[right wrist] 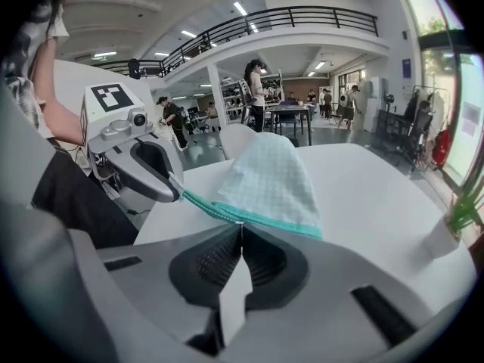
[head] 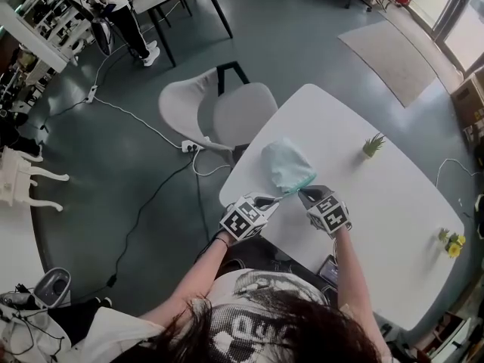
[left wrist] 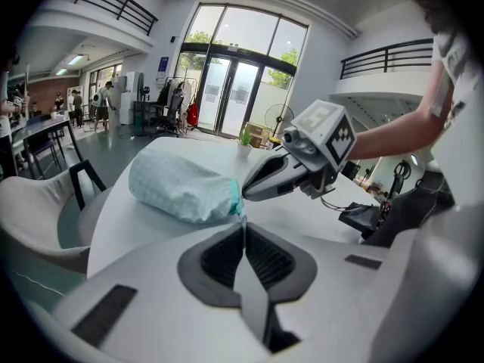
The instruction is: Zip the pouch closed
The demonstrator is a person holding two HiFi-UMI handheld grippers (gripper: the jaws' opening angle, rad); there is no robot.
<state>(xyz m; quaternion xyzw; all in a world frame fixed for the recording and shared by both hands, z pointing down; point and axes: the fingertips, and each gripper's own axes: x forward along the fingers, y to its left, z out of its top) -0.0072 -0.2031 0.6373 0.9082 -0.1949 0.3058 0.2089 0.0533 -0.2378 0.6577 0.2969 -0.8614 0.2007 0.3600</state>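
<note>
A pale mint checked pouch with a teal zip edge lies on the white table, near its front left edge. My left gripper is shut on the teal tab at the pouch's near end. In the right gripper view that tab stretches taut from the left gripper's fingertips to the pouch. My right gripper is shut right on the zip line, on the zipper pull, a short way from the left one. The pouch's far side is hidden.
A small potted plant stands at the table's far side and a yellow flower near its right edge. A dark phone lies at the near edge. A white chair sits beyond the table's left end, with a power strip on the floor.
</note>
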